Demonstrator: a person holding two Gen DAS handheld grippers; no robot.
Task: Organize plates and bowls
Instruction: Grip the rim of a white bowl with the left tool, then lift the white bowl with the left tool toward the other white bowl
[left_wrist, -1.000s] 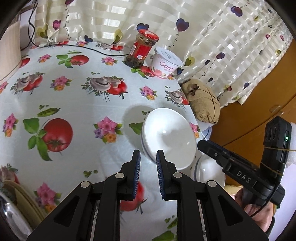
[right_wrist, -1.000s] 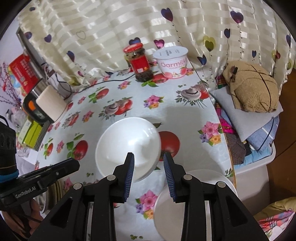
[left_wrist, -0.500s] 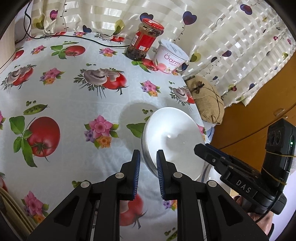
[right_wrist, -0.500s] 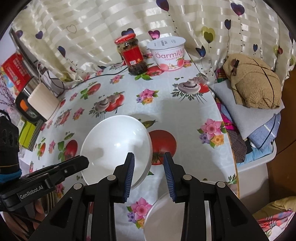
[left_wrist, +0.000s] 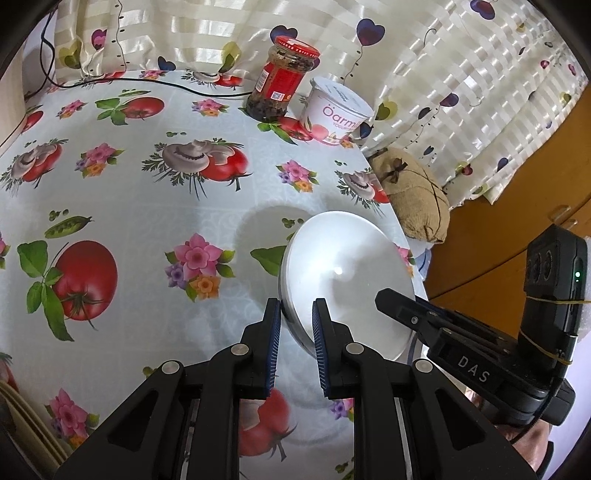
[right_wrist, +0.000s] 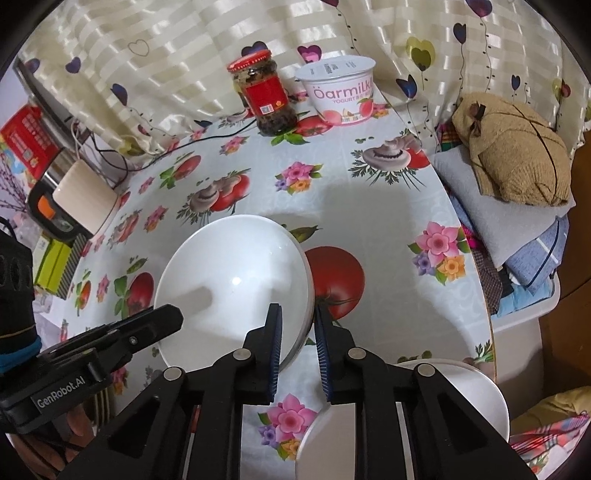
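Note:
A white bowl (left_wrist: 343, 280) hangs tilted just above the flowered tablecloth (left_wrist: 147, 206). My left gripper (left_wrist: 295, 308) is shut on its near-left rim. In the right wrist view the same bowl (right_wrist: 229, 280) has its right rim between the pads of my right gripper (right_wrist: 297, 314). Those jaws are closing, and the pads meet the rim. Each gripper shows in the other's view: the right gripper (left_wrist: 391, 299) at the bowl's far side, the left gripper (right_wrist: 170, 315) at its left. A second white bowl (right_wrist: 413, 424) sits at the table's near right edge, partly hidden behind my right fingers.
A red-lidded jar (right_wrist: 267, 96) and a yogurt tub (right_wrist: 341, 92) stand at the back by the curtain, with a black cable (left_wrist: 147, 83) behind them. Off the right edge lie a brown knitted bundle (right_wrist: 517, 155) and folded clothes (right_wrist: 495, 225). Stacked plates (left_wrist: 14, 424) sit near left.
The right jaws have narrowed onto the bowl's rim. The bowl has stayed in the left grip and tilted further. Both grippers have sunk a little toward the table.

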